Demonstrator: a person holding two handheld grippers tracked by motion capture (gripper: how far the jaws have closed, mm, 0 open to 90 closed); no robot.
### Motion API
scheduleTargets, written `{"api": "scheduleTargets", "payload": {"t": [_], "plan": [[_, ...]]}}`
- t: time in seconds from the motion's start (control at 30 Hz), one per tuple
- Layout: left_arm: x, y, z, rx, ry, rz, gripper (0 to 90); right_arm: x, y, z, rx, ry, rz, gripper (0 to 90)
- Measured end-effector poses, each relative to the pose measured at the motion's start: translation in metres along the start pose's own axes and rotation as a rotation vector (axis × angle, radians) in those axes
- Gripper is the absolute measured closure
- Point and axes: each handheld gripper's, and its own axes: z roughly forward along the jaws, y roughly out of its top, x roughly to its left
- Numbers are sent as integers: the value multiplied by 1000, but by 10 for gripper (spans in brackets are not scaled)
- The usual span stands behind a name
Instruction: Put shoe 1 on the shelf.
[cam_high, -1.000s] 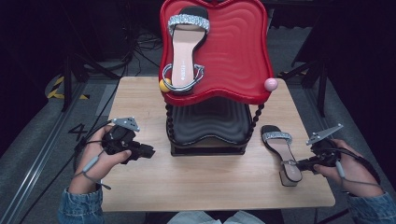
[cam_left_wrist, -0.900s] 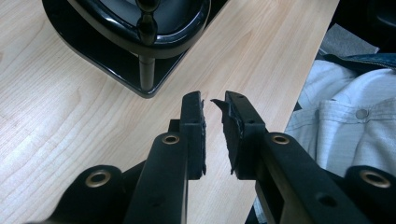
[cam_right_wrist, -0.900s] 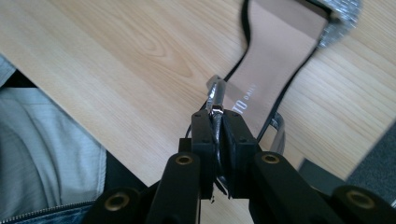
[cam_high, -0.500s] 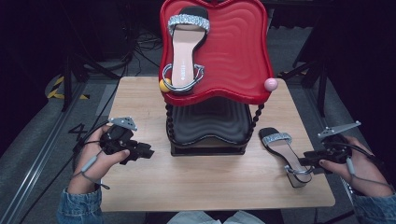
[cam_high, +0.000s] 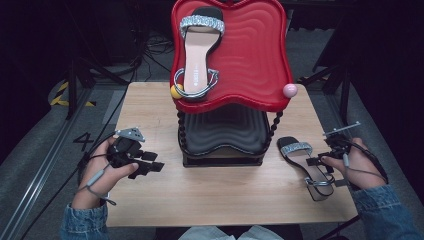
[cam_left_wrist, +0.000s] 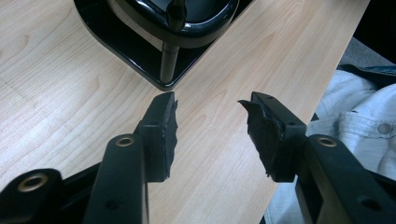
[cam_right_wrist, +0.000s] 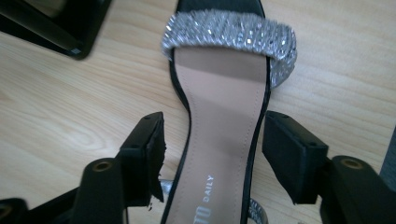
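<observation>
Right hand-held gripper (cam_high: 320, 162) sat at the right side of the tabletop (cam_high: 150, 107), over the heel half of a sandal (cam_high: 305, 162) lying flat on the wood. In the right gripper view its jaws straddled the sandal's (cam_right_wrist: 219, 121) insole, one each side of the sole, pads apart from the edges; jaws had just been opening, so open, with the sandal between them but not clamped. The sandal's silver glitter strap (cam_right_wrist: 231, 32) lay ahead of the jaws, toe pointing away toward the rack.

Left hand-held gripper (cam_high: 142, 165) rested at the left of the tabletop, near the black lower tier (cam_high: 220, 135) of the two-tier rack. Left gripper view showed its jaws parted over bare wood, nothing between them; they had also just been opening. Corner of the rack's black base (cam_left_wrist: 140, 60) lay just ahead.

Second matching sandal (cam_high: 197, 55) lay on the red upper tray (cam_high: 255, 55), heel toward the front rim.
</observation>
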Motion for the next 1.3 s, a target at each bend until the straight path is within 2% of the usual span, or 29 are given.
{"api": "scheduleTargets", "payload": {"t": [0.1, 0.2, 0.4, 0.47, 0.57, 0.63, 0.73, 0.83, 0.97, 1.03, 1.2, 1.23, 1.3], "plan": [[0, 0, 0, -3, 4, 0, 519, 0, 1, 15, 32, -21, -14, 328], [1, -1, 0, -2, 1, -2, 519, 0, -1, 28, 77, -22, 2, 315], [4, -2, 1, 2, 5, -3, 519, -1, -4, 44, 141, -48, 3, 293], [4, -2, 2, 1, 1, -20, 518, 0, -4, 50, 166, -50, 1, 281], [6, -2, 2, -4, 3, -16, 517, 1, -4, 55, 187, -64, -5, 316], [6, -1, 4, 6, -14, -19, 528, 2, -4, 57, 202, -73, 2, 338], [7, 0, 6, 9, -7, -13, 528, 4, -3, 59, 225, -88, 34, 378], [9, 0, 7, 4, -11, -27, 527, 5, -2, 58, 228, -102, 82, 398], [15, 1, 8, 2, -3, -29, 524, 3, -2, 57, 215, -106, 108, 416], [16, 1, 8, -2, -24, -26, 517, 2, -2, 57, 204, -99, 140, 419], [24, 3, 2, -21, -18, -6, 513, 4, 4, 51, 204, -99, 162, 425], [24, 3, 2, -19, -26, -19, 513, 5, 5, 49, 202, -99, 165, 426], [29, 3, 1, -12, -13, -13, 512, 7, 8, 44, 190, -87, 176, 427]]}}
